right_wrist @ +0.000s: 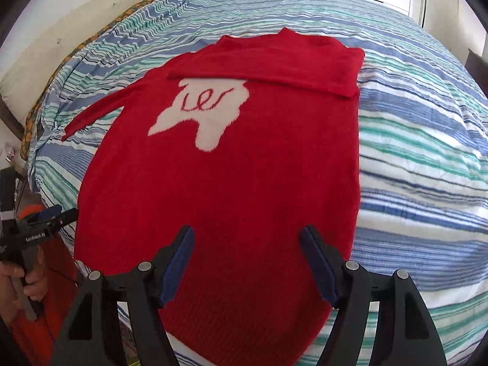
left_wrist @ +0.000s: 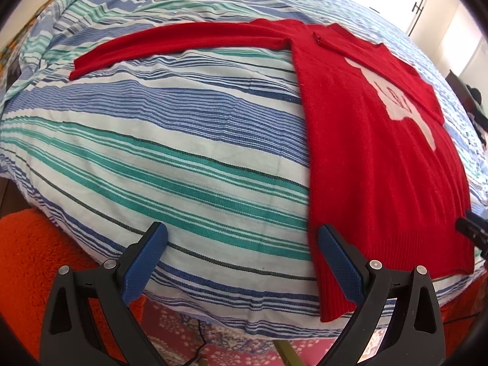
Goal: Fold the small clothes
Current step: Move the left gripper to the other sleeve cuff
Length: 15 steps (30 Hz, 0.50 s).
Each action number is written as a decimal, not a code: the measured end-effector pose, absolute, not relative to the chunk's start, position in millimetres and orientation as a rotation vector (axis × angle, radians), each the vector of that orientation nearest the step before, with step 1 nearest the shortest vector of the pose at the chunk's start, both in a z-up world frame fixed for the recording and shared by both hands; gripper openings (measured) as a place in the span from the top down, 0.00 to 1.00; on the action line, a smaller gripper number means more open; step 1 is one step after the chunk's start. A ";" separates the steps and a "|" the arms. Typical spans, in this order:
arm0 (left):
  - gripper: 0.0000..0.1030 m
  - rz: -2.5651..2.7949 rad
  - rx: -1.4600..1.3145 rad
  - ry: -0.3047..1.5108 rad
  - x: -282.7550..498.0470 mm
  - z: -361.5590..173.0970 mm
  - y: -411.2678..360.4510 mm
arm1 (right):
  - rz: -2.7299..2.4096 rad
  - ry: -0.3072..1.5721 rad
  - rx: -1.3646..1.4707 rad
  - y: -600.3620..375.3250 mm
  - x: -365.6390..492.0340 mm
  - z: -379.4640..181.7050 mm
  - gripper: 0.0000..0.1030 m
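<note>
The left gripper (left_wrist: 242,259) hung over the near edge of the bed with its jaws spread wide and nothing between them. Under the gap was only the striped bedcover (left_wrist: 170,140); the inner finger stood just beside the ribbed hem corner of the red sweater (left_wrist: 375,158), and I could not tell if it touched the knit. The right gripper (right_wrist: 247,259) was also spread and empty, and it hovered above the lower middle of the sweater body, pointing down toward the hem.

The sweater lay flat on the bed, front side up, with a white patch (right_wrist: 204,113) on the chest. Its long axis ran from the hem, near both grippers, away to the collar at the far side. One sleeve (right_wrist: 274,73) was already folded across the chest, over the upper part of the patch. The other sleeve (left_wrist: 183,45) was not yet folded: it stretched straight out from the shoulder, across the bedcover, toward the left side.

This is the relation that matters, in my judgement. The open sleeve lay far and to the left of the left gripper, with its cuff well apart from the body, so the left hand was clearly the nearer one. The right gripper would need to cross the whole sweater to reach it.
</note>
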<state>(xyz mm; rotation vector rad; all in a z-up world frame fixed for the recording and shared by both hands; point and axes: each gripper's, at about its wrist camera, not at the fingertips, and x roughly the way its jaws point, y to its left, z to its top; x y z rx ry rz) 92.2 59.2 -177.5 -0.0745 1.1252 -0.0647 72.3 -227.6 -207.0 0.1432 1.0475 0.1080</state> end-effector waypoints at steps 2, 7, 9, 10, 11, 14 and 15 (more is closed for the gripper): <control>0.03 -0.071 -0.069 1.123 91.5 -177.1 56.2 | 0.075 1.051 0.114 -220.4 49.0 -217.9 0.26; 0.03 -0.060 -0.047 1.131 93.5 -180.6 52.0 | 0.038 1.009 0.041 -208.2 19.7 -219.5 0.20; 0.03 -0.058 -0.057 1.134 94.0 -180.8 53.1 | 0.038 1.004 0.037 -207.5 20.7 -218.1 0.20; 0.03 -0.058 -0.064 1.134 93.7 -180.4 54.0 | 0.038 1.001 0.036 -207.9 22.0 -217.5 0.20; 0.03 -0.057 -0.070 1.133 93.9 -180.1 54.5 | 0.036 0.993 0.036 -208.1 23.4 -215.6 0.20; 0.03 -0.056 -0.088 1.127 93.0 -178.6 58.2 | 0.030 0.947 0.052 -208.2 19.9 -207.3 0.20; 0.03 -0.055 -0.093 1.128 92.9 -178.7 59.6 | 0.030 0.932 0.054 -208.3 18.7 -204.4 0.20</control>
